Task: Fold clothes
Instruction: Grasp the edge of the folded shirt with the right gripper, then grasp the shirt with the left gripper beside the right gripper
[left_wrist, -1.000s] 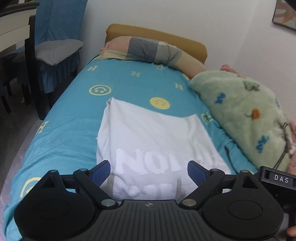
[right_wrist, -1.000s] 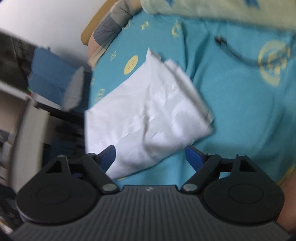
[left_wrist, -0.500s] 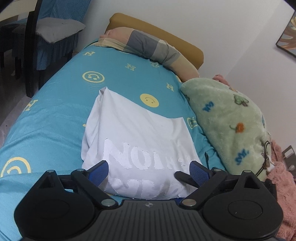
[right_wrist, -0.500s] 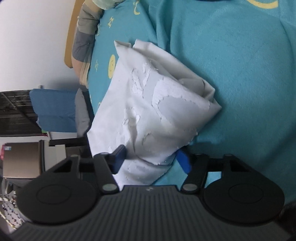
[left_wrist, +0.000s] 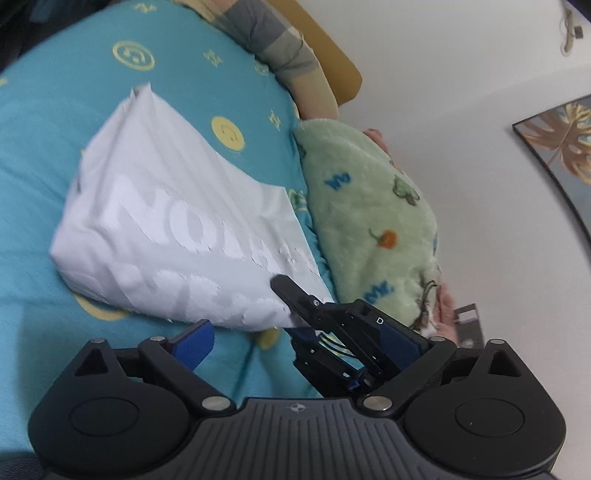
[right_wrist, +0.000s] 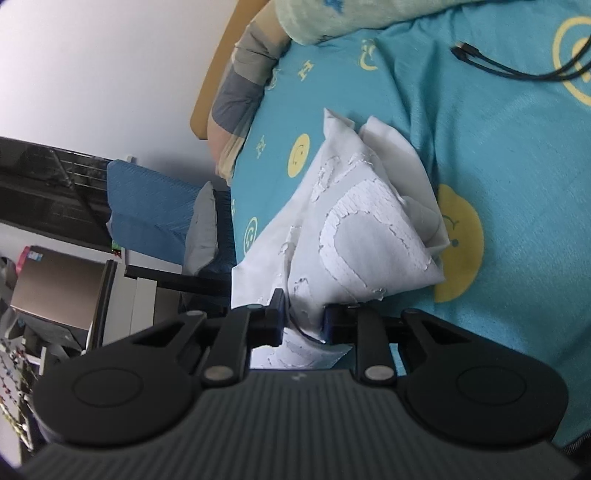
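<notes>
The right gripper (right_wrist: 303, 320), whose jaws stood wide apart a second ago with the white T-shirt (right_wrist: 354, 225) lying ahead of them, had closed until its blue pads (right_wrist: 279, 304) pinched the shirt's near edge between them. The cloth ahead of it, flat before, had bunched into raised folds. From the left gripper (left_wrist: 295, 341), whose view had tilted, the right gripper (left_wrist: 325, 325) had come in just ahead of its right finger, gripping the near right corner of the T-shirt (left_wrist: 177, 229), which had lifted and creased there.
</notes>
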